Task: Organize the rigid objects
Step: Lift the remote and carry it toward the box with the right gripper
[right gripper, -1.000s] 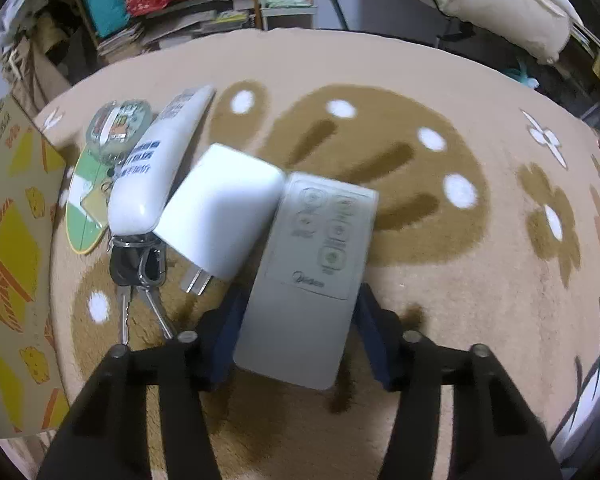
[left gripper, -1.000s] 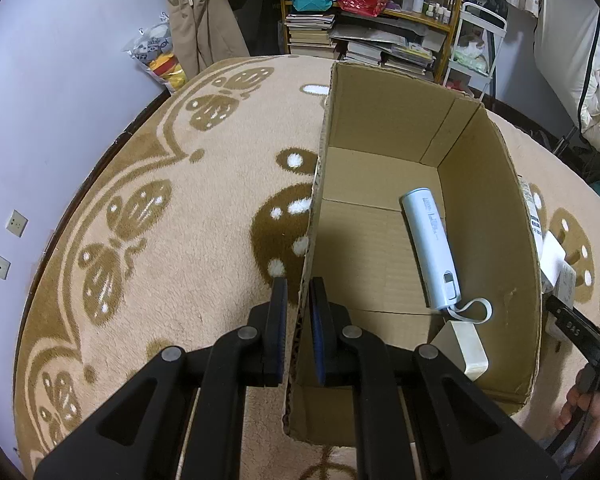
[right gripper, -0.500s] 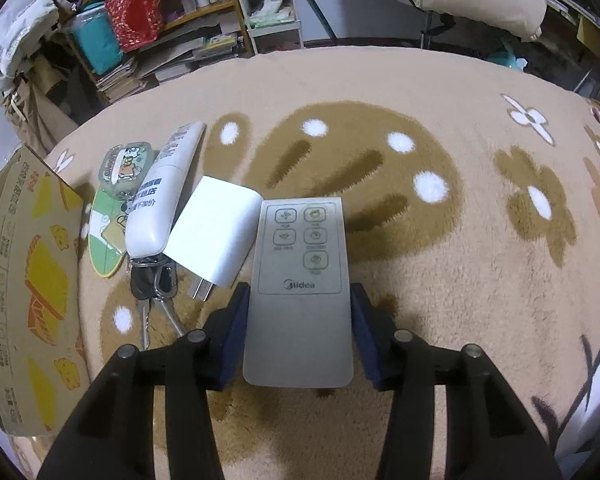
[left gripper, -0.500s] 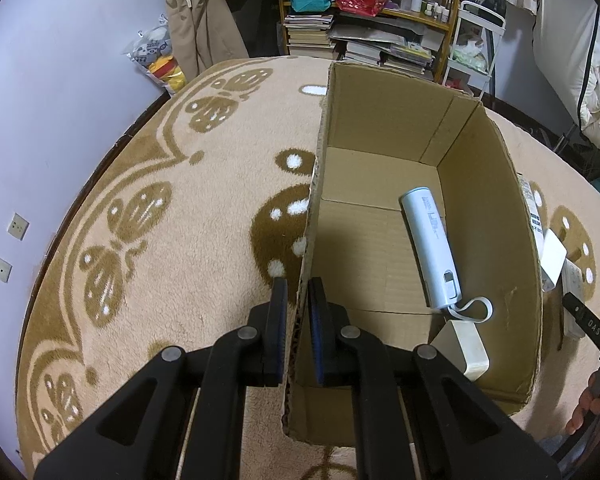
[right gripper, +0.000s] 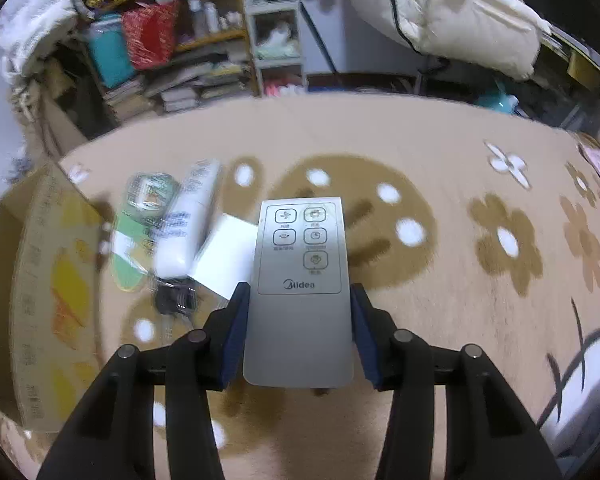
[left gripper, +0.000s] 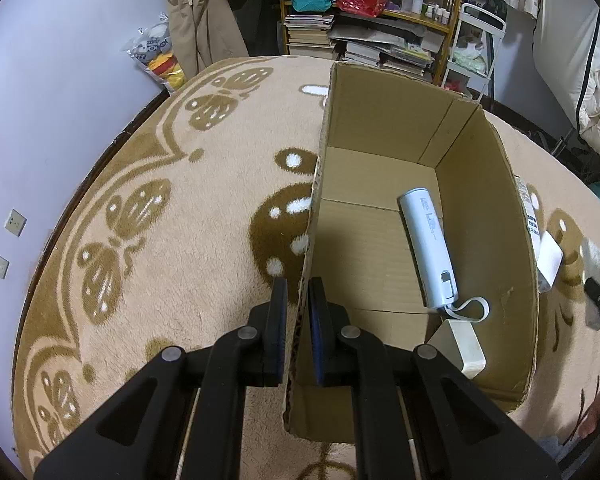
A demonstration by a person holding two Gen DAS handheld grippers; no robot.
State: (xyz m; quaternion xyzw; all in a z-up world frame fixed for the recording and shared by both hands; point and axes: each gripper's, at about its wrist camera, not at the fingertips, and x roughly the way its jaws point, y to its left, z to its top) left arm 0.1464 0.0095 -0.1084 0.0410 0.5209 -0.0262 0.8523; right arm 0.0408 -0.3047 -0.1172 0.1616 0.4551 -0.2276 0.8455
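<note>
Right gripper point(right gripper: 298, 328) holds the remote point(right gripper: 300, 292) by its edges, lifted off the rug point(right gripper: 440, 152); a tilt may slip it. Left gripper point(left gripper: 298, 316) pinches the box point(left gripper: 480, 184) wall; don't tug.

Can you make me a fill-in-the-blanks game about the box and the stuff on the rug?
1. The left gripper has its jaws clamped on the wall of the cardboard ____.
2. The right gripper holds a silver ____ control.
3. Inside the box lies a white tube with a ____ at its near end.

Missing words: box; remote; strap
</note>
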